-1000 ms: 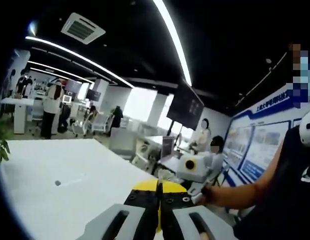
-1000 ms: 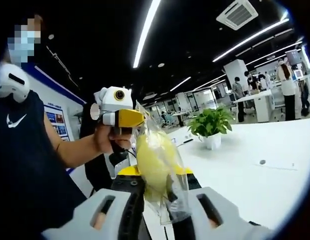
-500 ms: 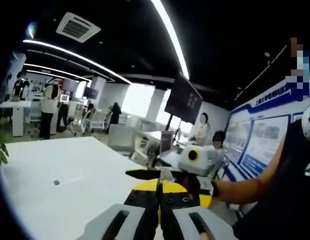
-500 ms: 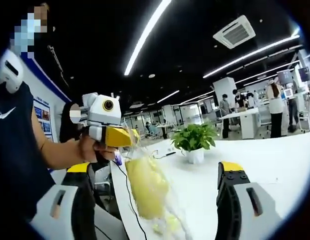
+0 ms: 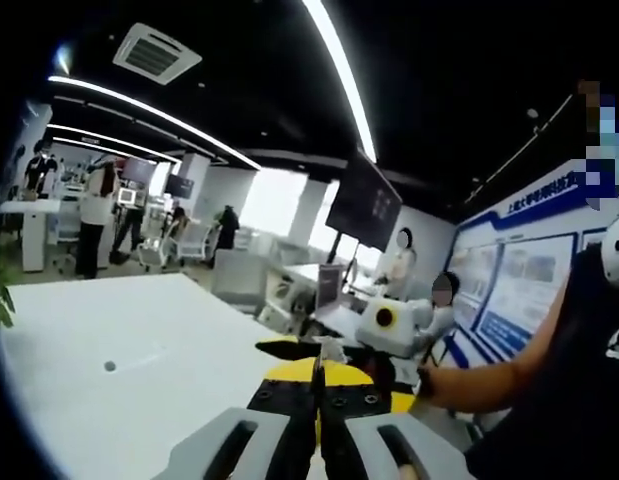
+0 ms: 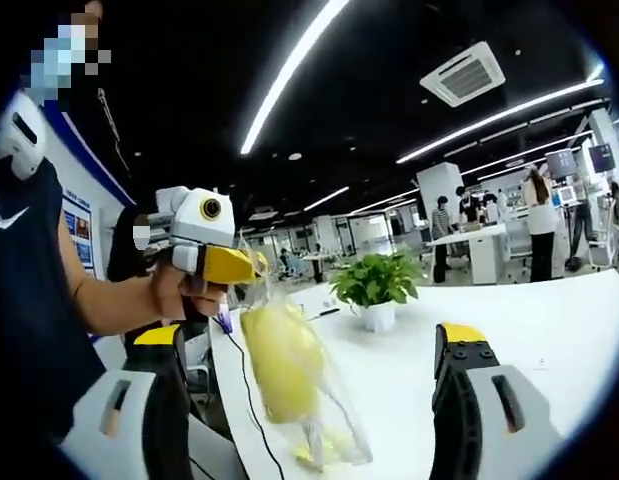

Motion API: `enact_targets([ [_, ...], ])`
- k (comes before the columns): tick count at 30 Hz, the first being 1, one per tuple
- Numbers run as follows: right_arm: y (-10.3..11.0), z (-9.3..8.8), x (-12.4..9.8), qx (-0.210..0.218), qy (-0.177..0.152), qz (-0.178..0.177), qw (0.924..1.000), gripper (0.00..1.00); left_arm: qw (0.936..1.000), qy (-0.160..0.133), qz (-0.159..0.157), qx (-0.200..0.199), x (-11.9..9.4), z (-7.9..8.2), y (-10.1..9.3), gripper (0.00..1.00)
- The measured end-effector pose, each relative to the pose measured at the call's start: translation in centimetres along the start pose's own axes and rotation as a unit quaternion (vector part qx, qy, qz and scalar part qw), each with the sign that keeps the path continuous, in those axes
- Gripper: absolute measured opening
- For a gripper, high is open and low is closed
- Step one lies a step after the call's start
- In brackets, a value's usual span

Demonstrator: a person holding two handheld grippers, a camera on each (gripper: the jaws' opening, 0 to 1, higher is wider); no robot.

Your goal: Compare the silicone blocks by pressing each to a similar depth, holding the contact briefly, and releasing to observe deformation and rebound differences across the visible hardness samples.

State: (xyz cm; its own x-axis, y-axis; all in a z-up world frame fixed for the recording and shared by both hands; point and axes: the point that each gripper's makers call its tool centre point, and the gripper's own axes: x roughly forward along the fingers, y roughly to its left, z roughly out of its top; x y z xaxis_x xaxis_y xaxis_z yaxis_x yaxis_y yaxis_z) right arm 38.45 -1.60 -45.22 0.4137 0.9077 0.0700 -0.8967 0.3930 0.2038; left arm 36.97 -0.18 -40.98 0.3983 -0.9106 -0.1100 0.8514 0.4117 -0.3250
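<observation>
Bag (image 6: 294,385) of clear plastic, with a soft yellow lump inside, hangs in the middle of the right gripper view, and the rest can be placed around it. Nearest the camera, the right hand-held gripper (image 6: 314,400) stands wide apart, one jaw far to each side of the bag and neither touching it. The bag's top is pinched in the yellow tip of the left hand-held gripper (image 6: 244,268), which comes in from the left above the bag, carried in the person's hand (image 6: 184,295). The bag dangles freely above the white bench (image 6: 549,340). Farther back on the bench, behind and to the right of the bag, sits a potted plant (image 6: 374,290). Beyond it, people stand at other desks under long ceiling lights.

In the left gripper view, the left hand-held gripper (image 5: 316,405) has its jaws closed together, with a thin edge of the bag (image 5: 317,355) caught at their tips. Just past the bag's edge, the right hand-held gripper (image 5: 319,352) shows to the right, at the end of the person's forearm (image 5: 499,380). To the left of the bag the bench (image 5: 119,350) spreads out white, with a small dark spot (image 5: 110,366) on it. Farther back are seated people, a dark screen hanging from the ceiling and a blue wall board.
</observation>
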Motion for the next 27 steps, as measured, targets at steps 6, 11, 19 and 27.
enact_targets([
  [6, -0.8, -1.0, -1.5, 0.0, 0.005, -0.021, 0.9998, 0.97, 1.0, 0.004, 0.003, -0.005, 0.6, -0.8, 0.2, 0.0],
  [11, -2.0, -2.1, -3.4, 0.002, 0.01, -0.052, 0.9986, 0.97, 0.9999, -0.003, 0.006, -0.012, 0.9, -0.6, 0.6, 0.0],
  [19, -4.0, -3.6, -6.3, 0.003, 0.017, -0.105, 0.9943, 0.97, 0.9998, -0.01, 0.007, -0.016, 2.1, -0.1, 0.7, 0.0],
  [27, -4.5, -4.9, -8.6, -0.004, 0.026, -0.137, 0.9903, 0.97, 0.9997, -0.006, 0.002, -0.023, 3.2, -0.9, 0.8, 0.0],
])
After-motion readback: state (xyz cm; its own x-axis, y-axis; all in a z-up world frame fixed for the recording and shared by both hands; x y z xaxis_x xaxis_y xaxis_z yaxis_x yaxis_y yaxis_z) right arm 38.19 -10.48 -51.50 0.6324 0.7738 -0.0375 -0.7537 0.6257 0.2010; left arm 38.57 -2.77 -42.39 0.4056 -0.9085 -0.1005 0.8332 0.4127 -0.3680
